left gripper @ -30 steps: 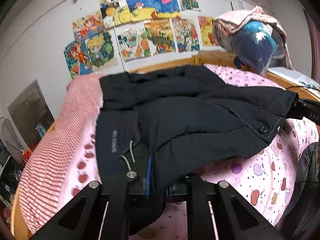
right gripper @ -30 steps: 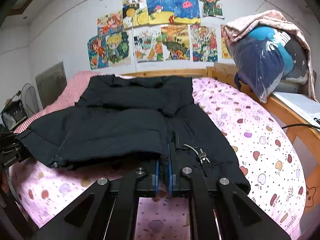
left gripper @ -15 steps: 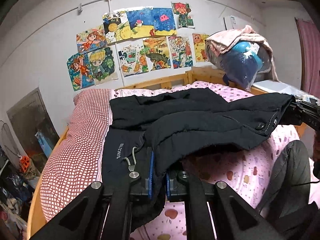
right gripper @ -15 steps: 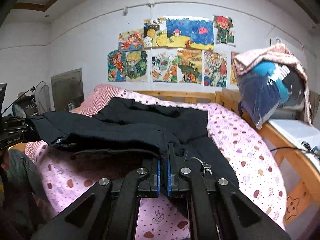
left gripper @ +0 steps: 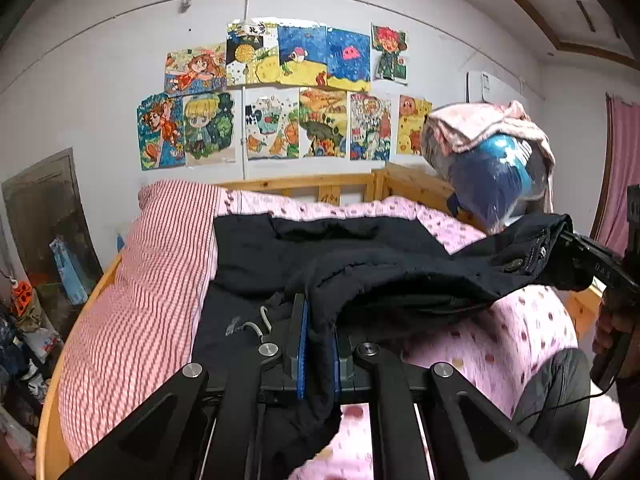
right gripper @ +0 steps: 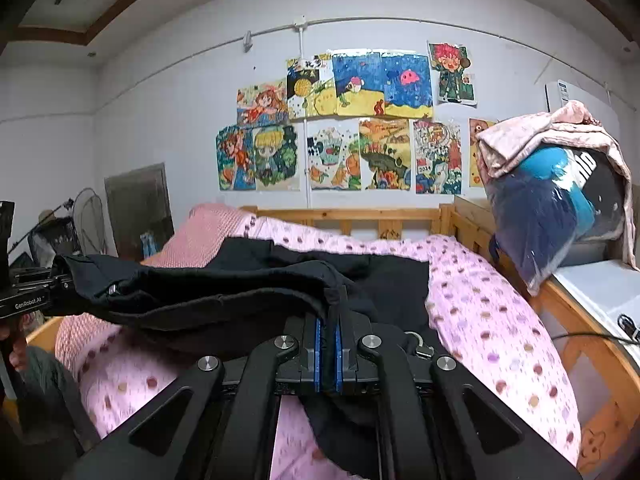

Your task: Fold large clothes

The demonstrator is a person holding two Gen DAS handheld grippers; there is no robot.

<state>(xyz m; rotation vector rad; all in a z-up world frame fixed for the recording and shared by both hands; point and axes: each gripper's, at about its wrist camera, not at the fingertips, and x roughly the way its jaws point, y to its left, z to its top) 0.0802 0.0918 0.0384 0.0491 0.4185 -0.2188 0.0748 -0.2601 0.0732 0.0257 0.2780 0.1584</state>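
A black jacket (left gripper: 320, 248) lies on the bed with its collar toward the headboard. Its near hem is lifted off the mattress and stretched between both grippers. My left gripper (left gripper: 319, 340) is shut on one end of the hem, and cloth hangs down below the blue pads. My right gripper (right gripper: 327, 344) is shut on the other end of the jacket (right gripper: 240, 284). In the left wrist view the right gripper (left gripper: 568, 240) pinches the snap-button corner at the far right. In the right wrist view the left gripper (right gripper: 64, 280) holds the corner at the far left.
The bed has a pink dotted sheet (left gripper: 520, 328), a red striped cover (left gripper: 152, 280) along its left side and a wooden headboard (left gripper: 320, 186). A bagged bundle under a pink cloth (left gripper: 492, 176) sits at the right. A white surface with a cable (right gripper: 600, 284) adjoins the bed.
Both grippers have risen with the jacket's hem, so the front half now hangs above the mattress instead of lying flat. The jaws have stayed shut.
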